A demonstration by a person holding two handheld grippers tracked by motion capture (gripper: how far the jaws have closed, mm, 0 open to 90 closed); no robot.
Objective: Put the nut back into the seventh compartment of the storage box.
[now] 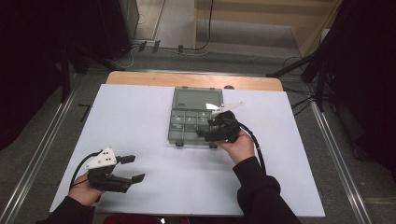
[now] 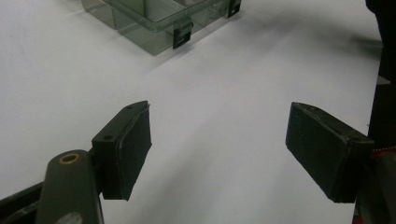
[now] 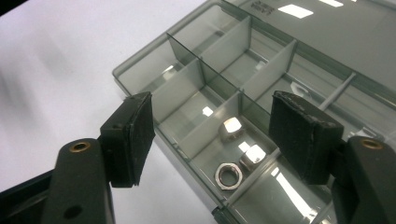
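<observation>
A clear grey compartment box point(image 1: 189, 122) lies open in the middle of the white table, its lid point(image 1: 196, 98) folded back. My right gripper point(image 1: 205, 129) hovers over the box's front right part, open and holding nothing. In the right gripper view its jaws point(image 3: 212, 114) straddle a front compartment that holds three metal nuts point(image 3: 228, 176); the other compartments look bare. My left gripper point(image 1: 135, 168) rests low at the front left of the table, open and holding nothing. In the left gripper view its jaws point(image 2: 219, 135) point across bare white surface toward the box's latched front corner point(image 2: 180, 32).
The white sheet point(image 1: 140, 121) covers the table, with a wooden edge point(image 1: 140, 78) showing at the back. Black stands and cables sit on the floor beyond and to both sides. The person's right sleeve point(image 1: 261, 191) reaches in from the bottom.
</observation>
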